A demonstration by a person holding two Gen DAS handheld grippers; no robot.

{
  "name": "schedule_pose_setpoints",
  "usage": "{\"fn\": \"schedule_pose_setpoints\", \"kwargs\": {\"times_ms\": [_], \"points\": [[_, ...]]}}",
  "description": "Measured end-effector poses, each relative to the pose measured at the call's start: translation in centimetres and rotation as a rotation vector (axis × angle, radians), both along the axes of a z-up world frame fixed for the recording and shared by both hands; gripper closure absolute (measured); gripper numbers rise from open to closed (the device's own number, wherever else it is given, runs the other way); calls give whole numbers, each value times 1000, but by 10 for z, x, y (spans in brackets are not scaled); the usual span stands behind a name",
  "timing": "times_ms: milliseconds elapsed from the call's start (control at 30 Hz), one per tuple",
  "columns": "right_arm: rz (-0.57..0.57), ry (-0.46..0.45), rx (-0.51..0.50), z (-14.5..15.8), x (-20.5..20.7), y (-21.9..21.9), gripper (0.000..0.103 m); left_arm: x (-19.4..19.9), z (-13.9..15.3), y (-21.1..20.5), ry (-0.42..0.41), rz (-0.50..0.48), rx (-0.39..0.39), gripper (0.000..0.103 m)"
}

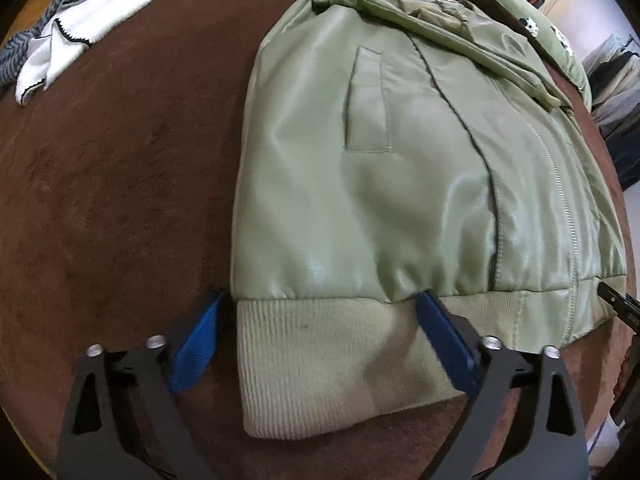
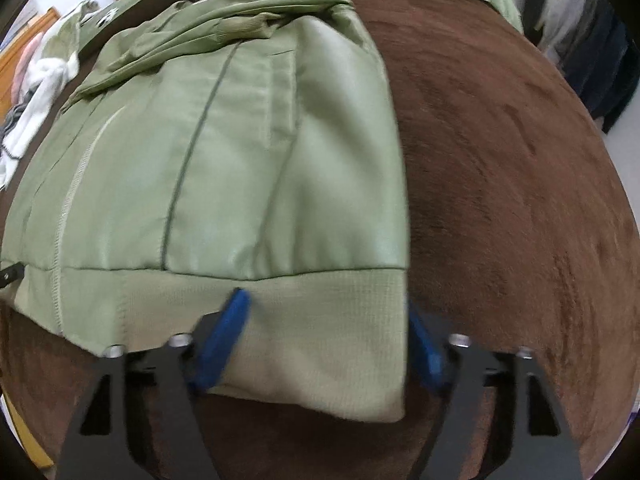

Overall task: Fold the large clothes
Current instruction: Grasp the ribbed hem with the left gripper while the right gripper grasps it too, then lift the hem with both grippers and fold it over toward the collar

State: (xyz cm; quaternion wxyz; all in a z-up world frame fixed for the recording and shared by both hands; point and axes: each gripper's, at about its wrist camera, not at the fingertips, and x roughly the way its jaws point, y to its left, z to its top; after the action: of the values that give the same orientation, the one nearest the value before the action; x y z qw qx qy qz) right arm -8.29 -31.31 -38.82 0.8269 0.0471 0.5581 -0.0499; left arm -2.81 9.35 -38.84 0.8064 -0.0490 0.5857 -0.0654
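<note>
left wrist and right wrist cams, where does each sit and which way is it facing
Left wrist view: on the left gripper, looking steeply down along its blue fingers at the left corner of the green jacket's ribbed hem; white clothes lie beyond.
Right wrist view: on the right gripper, looking steeply down at the hem's right corner; its blue fingers and black frame show.
Shared: the same jacket on the brown cloth, and each view catches a dark tip of the other gripper at its edge.
</note>
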Motion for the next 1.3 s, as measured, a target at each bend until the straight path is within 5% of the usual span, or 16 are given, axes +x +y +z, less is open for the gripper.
{"fn": "schedule_pose_setpoints", "kwargs": {"times_ms": [133, 267, 333, 800, 1300], "points": [[34, 17, 9, 1, 3, 9, 68, 0, 5, -2, 26, -22, -47, 39], [51, 30, 10, 2, 7, 14, 79, 3, 7, -2, 45, -29, -125, 72], [47, 30, 21, 2, 6, 13, 81, 5, 7, 1, 50, -7, -169, 80], [23, -5, 46, 13, 5, 14, 92, -1, 30, 5, -8, 10, -171, 83], [30, -63, 33, 85, 13, 13, 93, 11, 102, -5, -109, 33, -210, 83]]}}
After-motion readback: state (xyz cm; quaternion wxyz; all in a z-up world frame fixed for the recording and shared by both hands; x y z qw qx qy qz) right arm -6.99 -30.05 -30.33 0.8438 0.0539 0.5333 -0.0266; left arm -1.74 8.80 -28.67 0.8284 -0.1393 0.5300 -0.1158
